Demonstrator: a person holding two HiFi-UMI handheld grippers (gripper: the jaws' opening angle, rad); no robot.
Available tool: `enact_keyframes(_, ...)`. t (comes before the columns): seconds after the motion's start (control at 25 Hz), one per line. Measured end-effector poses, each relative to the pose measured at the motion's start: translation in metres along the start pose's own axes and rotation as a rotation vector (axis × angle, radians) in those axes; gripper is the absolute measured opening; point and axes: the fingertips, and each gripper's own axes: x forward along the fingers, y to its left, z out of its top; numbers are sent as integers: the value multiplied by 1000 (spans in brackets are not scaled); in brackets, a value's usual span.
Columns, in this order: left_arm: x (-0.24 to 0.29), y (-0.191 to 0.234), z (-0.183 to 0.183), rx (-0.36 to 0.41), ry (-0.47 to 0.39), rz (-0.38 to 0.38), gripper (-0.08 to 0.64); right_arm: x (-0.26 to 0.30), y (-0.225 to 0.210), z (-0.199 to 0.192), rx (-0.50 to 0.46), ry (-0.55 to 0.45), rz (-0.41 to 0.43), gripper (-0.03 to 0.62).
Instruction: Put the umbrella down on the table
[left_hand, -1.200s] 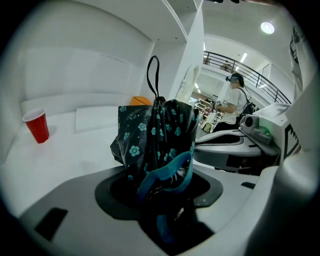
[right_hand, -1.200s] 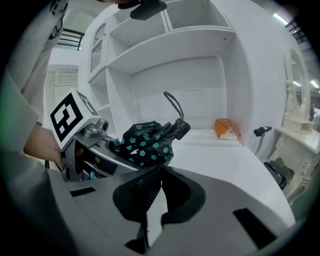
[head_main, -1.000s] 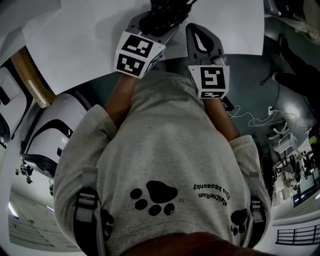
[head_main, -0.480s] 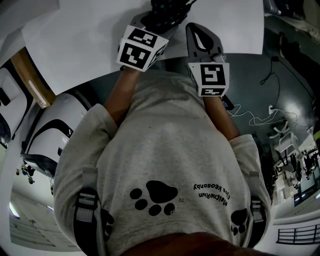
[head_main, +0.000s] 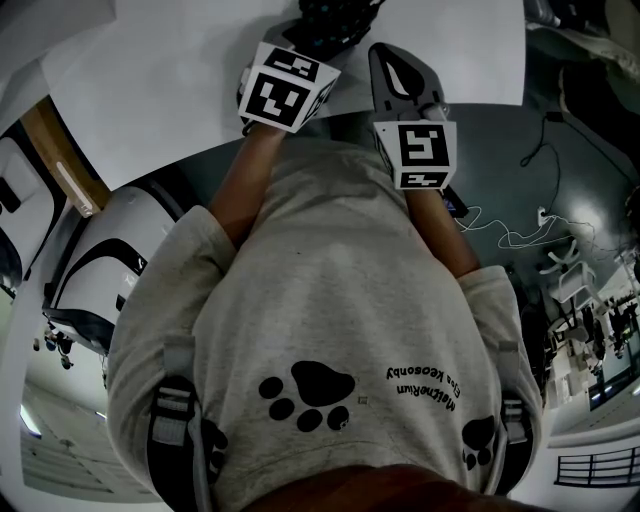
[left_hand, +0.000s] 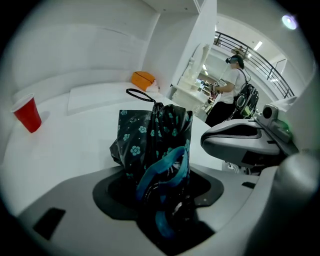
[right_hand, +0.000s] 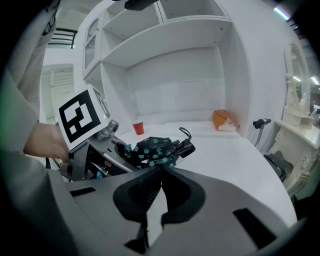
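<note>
A folded black umbrella (left_hand: 154, 131) with teal flowers sticks out from between the jaws of my left gripper (left_hand: 161, 192), which is shut on it. In the right gripper view the umbrella (right_hand: 156, 149) lies nearly level over the white table (right_hand: 235, 160), its black handle and wrist loop pointing right. I cannot tell whether it touches the tabletop. The head view shows only the umbrella's dark end (head_main: 330, 14) beyond the left gripper (head_main: 315, 35). My right gripper (right_hand: 159, 169) is beside it on the right, shut and holding nothing, also seen in the head view (head_main: 400, 72).
A red cup (left_hand: 27, 113) stands on the table at the far left, and an orange object (left_hand: 143, 79) lies at the back by the wall. White shelves (right_hand: 165, 35) rise behind the table. A person (left_hand: 232, 87) stands in the background on the right.
My left gripper has tipped further down toward the table with the umbrella, and its marker cube has shifted up in the head view. The right gripper has stayed put.
</note>
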Motion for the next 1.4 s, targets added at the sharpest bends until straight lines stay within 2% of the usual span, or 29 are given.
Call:
enact_keyframes(0.56,13,-7,-6,34,122,20,268,-14,-10,16,-1,-22,-2,32)
enact_keyframes(0.84,12,-11,-11,45,185,35,298,-27,-14,22,-5,-20,-13,32)
enact_keyframes(1.08,3,-9,-13,41,177,31,337,-36,-13,27,-13,-31,-19,32)
enact_keyframes(1.4,-32,-5,1,28,106,103,344,-52,-12,33,-34,-61,-14,32)
